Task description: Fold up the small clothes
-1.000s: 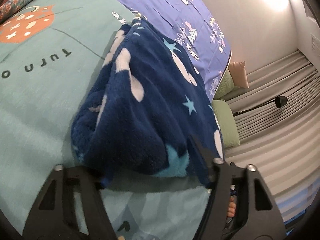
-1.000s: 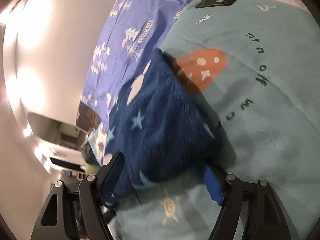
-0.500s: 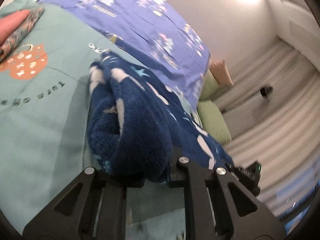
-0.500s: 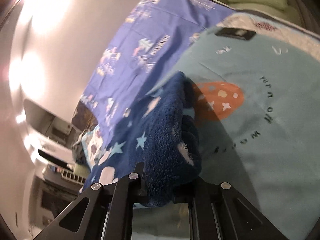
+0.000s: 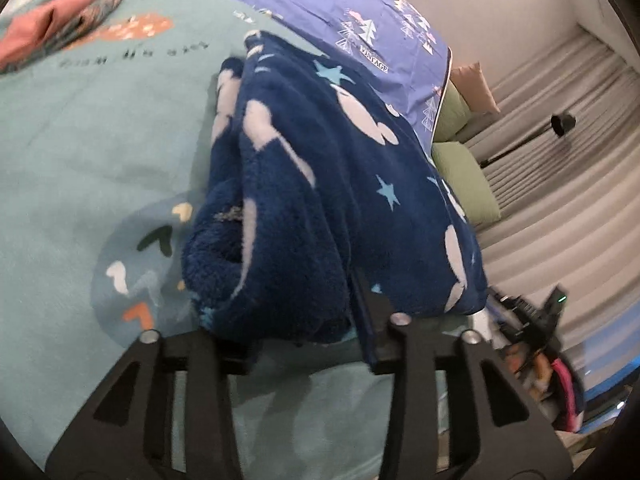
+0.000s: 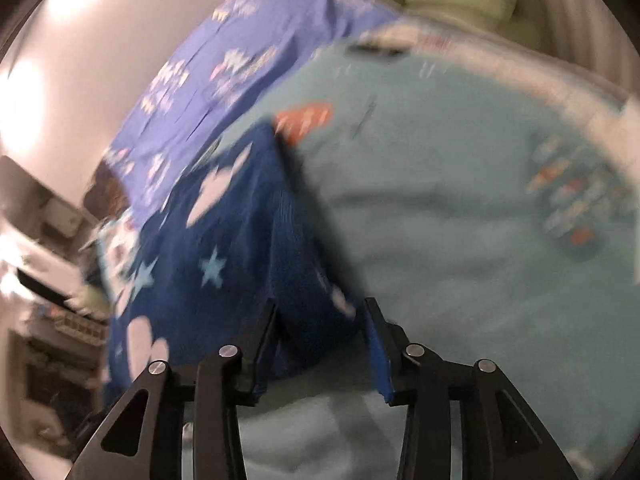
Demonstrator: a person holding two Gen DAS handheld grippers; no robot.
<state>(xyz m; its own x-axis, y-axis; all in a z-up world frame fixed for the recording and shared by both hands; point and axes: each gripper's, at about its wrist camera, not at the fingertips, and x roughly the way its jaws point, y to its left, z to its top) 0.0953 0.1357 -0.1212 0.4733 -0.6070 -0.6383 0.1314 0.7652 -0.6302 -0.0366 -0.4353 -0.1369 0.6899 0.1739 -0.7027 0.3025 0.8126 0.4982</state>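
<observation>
1. Left wrist view: the left gripper (image 5: 304, 330) has its jaws parted around a thick bundle of the navy fleece garment (image 5: 320, 184); the bundle fills the gap between them and both fingers press on it, so the tongs are grasping the near edge of the garment
2. Same view: the garment, dark blue with pale blobs and light blue stars, is folded over on itself and rises from the teal blanket (image 5: 92, 152), which carries printed shapes and lettering. A purple sheet (image 5: 352, 12) with tree prints lies beyond it; a pink and patterned cloth (image 5: 52, 28) sits at the far left on the blanket; green cushions (image 5: 466, 178) and grey curtains (image 5: 560, 200) are to the right
3. Same view: part of the right gripper (image 5: 528, 316) shows at the garment's right corner, blurred
4. Right wrist view (motion-blurred): the right gripper (image 6: 320, 340) has its fingers on either side of a fold of the garment (image 6: 224, 240); fabric fills the gap, so it is clenched on the garment's near edge. The garment stretches away to the left over the blanket (image 6: 460, 220)
</observation>
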